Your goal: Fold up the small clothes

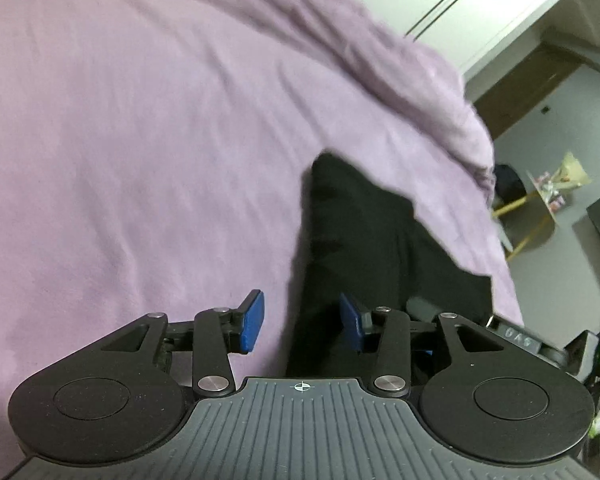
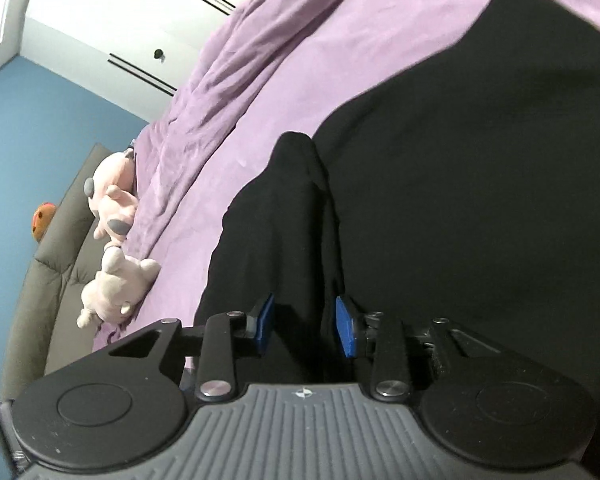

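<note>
Right gripper (image 2: 305, 326) fingers spread around black garment (image 2: 460, 200) fold; left gripper (image 1: 300, 326) fingers spread over garment edge.

Your right gripper (image 2: 305, 325) stands open around a raised fold of the black garment (image 2: 460, 200). Left of it, two plush toys (image 2: 114, 240) lie on the purple sheet (image 2: 260, 80).

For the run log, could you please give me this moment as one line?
left claw: open, over edge of black garment | right claw: open, astride its raised fold | lilac bedsheet beneath | fold not begun
</note>
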{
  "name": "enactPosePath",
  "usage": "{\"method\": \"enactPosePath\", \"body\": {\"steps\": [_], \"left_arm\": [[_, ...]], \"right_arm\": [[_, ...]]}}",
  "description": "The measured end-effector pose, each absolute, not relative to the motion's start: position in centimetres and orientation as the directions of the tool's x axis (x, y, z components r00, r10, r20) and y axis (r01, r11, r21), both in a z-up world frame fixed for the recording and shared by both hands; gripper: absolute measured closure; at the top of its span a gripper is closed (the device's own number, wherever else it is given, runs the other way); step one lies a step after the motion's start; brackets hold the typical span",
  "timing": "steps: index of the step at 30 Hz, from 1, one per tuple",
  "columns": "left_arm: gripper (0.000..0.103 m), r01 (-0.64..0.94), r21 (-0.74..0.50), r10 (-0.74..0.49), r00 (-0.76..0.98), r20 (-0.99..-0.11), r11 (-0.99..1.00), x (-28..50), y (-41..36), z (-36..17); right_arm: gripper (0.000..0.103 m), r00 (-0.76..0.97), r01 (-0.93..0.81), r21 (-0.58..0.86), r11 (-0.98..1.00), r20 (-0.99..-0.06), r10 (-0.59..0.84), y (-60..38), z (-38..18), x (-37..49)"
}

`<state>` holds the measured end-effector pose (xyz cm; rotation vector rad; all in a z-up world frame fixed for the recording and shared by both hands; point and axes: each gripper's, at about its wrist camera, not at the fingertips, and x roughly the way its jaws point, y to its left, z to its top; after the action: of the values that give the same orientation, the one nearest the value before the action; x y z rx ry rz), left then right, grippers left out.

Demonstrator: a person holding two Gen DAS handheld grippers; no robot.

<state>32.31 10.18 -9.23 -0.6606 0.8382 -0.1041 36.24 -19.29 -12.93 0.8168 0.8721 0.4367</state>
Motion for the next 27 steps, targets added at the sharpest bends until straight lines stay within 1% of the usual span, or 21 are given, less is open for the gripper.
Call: {"method": "enactPosePath", "body": {"steps": [1,2,3,4,6,7,12,16,18,21,23,24,26,27], "left_arm": [[0.057,-0.18,-0.597,-0.346,0.671,-0.656,0.781,32.7,10.1,-9.8],[0.057,-0.173,-0.622,-0.365,0.679,-0.637,0.764,33.1,10.0,-10.1],[0.056,-0.162,-0.641,-0.384,0.683,-0.622,0.75,33.4,9.9,-10.4],[0.056,-0.164,-0.664,-0.407,0.676,-0.614,0.729,33.7,9.9,-10.8],[0.055,-0.176,-0.716,-0.454,0.667,-0.591,0.675,33.9,9.9,-11.4],[0.055,-0.176,-0.712,-0.449,0.668,-0.593,0.68,33.9,9.8,-11.4],[0.055,-0.157,-0.649,-0.403,0.671,-0.623,0.744,33.0,9.4,-10.4],[0.055,-0.147,-0.568,-0.332,0.684,-0.65,0.81,32.3,8.4,-8.9],[0.054,-0.122,-0.546,-0.331,0.68,-0.654,0.829,32.2,7.6,-8.5],[0.054,-0.091,-0.513,-0.33,0.668,-0.667,0.853,32.2,6.4,-8.5],[0.053,-0.11,-0.521,-0.337,0.646,-0.685,0.846,32.4,6.1,-9.3],[0.051,-0.123,-0.534,-0.343,0.642,-0.685,0.837,32.3,6.2,-9.6],[0.05,-0.127,-0.55,-0.354,0.642,-0.68,0.826,32.2,6.6,-9.8],[0.049,-0.122,-0.55,-0.356,0.645,-0.677,0.826,32.1,6.8,-9.8]], "right_arm": [[0.07,0.589,-0.025,0.785,0.619,-0.489,0.644,-19.3,-12.9,36.2],[0.074,0.59,-0.029,0.779,0.626,-0.492,0.64,-19.3,-12.8,36.1],[0.082,0.588,-0.031,0.767,0.641,-0.504,0.632,-19.2,-12.8,36.1],[0.087,0.588,-0.035,0.755,0.655,-0.514,0.624,-18.9,-12.7,36.3],[0.094,0.593,-0.041,0.739,0.673,-0.523,0.611,-18.7,-12.6,36.4],[0.096,0.598,-0.046,0.728,0.684,-0.529,0.603,-18.6,-12.4,36.4],[0.098,0.649,-0.148,0.528,0.837,-0.586,0.485,-16.7,-9.7,35.2],[0.098,0.688,-0.178,0.422,0.889,-0.593,0.419,-16.9,-7.8,34.1],[0.098,0.691,-0.181,0.369,0.912,-0.612,0.385,-17.2,-7.4,33.9],[0.098,0.669,-0.161,0.34,0.926,-0.653,0.356,-17.6,-8.0,34.2],[0.098,0.668,-0.157,0.329,0.931,-0.66,0.345,-17.8,-8.3,34.1],[0.098,0.67,-0.159,0.328,0.931,-0.656,0.346,-17.9,-8.3,33.9],[0.097,0.682,-0.175,0.344,0.923,-0.633,0.365,-17.9,-8.2,33.6],[0.096,0.682,-0.179,0.376,0.909,-0.619,0.39,-18.1,-8.1,33.5]]}}
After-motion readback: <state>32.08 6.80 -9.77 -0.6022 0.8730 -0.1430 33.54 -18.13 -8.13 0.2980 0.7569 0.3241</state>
